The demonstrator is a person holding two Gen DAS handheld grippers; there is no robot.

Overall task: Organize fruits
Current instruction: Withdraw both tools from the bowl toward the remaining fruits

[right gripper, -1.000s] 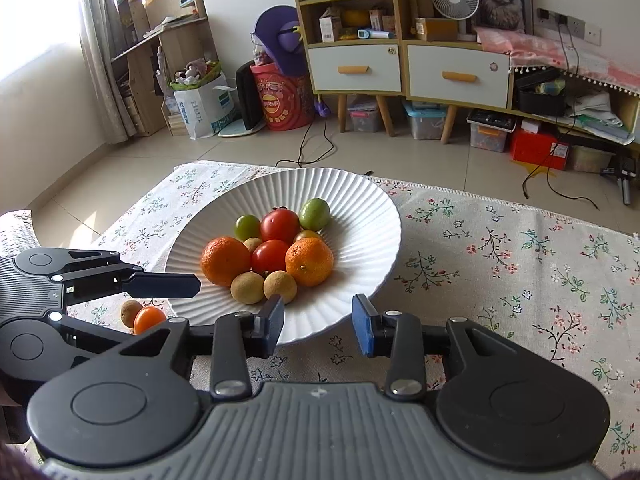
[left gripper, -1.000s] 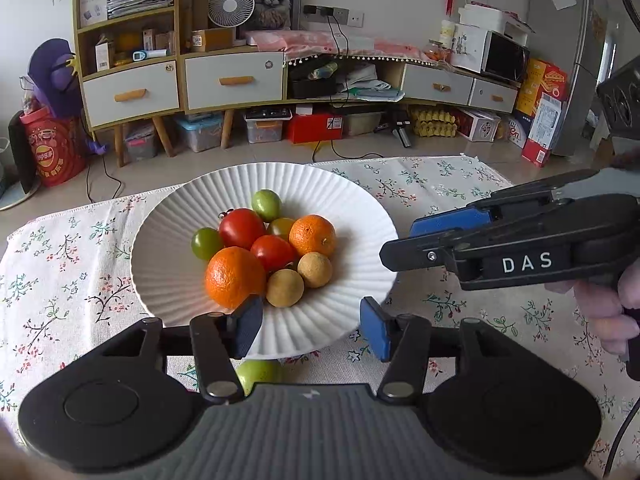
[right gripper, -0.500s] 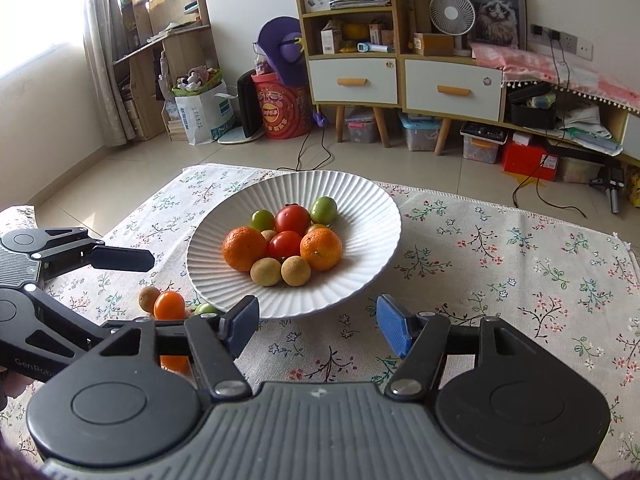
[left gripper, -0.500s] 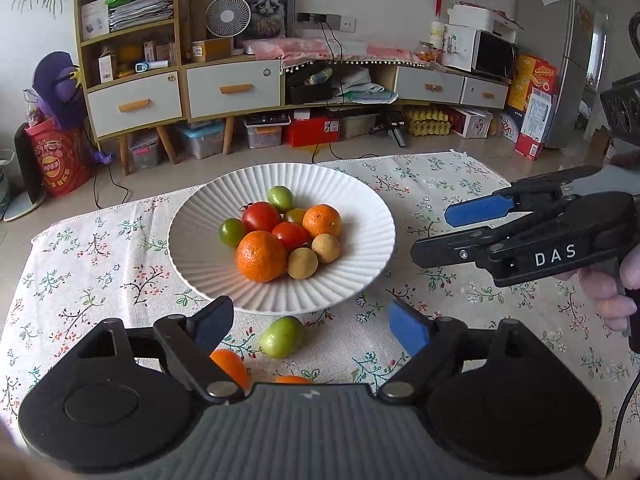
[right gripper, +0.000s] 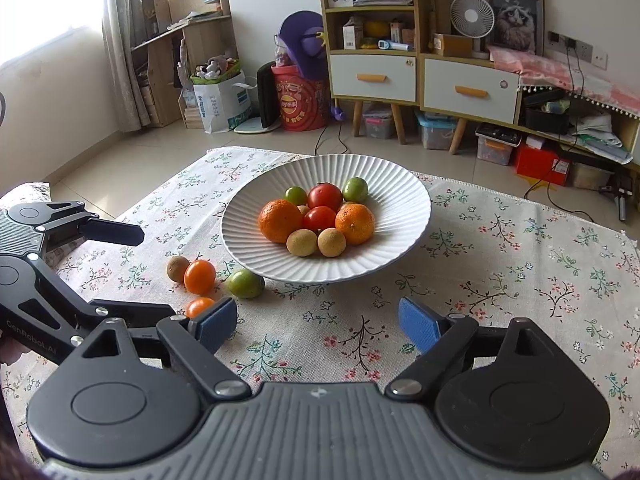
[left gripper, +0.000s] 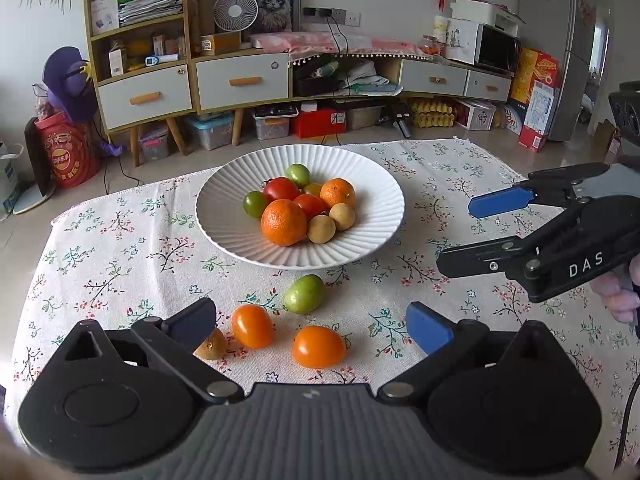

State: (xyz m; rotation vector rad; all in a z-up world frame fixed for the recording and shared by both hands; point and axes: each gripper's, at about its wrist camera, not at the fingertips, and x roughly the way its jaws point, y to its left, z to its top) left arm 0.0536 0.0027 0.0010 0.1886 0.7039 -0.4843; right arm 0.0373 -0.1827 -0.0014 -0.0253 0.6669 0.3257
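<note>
fruit left out on floral tablecloth (left gripper: 120,248): small brown round fruit (left gripper: 211,346), two orange tomatoes (left gripper: 253,326), green tomato (left gripper: 305,288) | left gripper (left gripper: 312,322): jaws opening wide above them, gripping nothing | white ribbed plate (left gripper: 224,220): oranges, tomatoes, tan fruits piled | right gripper (right gripper: 316,326): jaws opening, empty

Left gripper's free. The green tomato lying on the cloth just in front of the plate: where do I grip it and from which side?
Grip the green tomato across its middle, coming from above with the opening left gripper. It is small, rounded and stands apart from the ribbed white plate; both flanks look clear.
</note>
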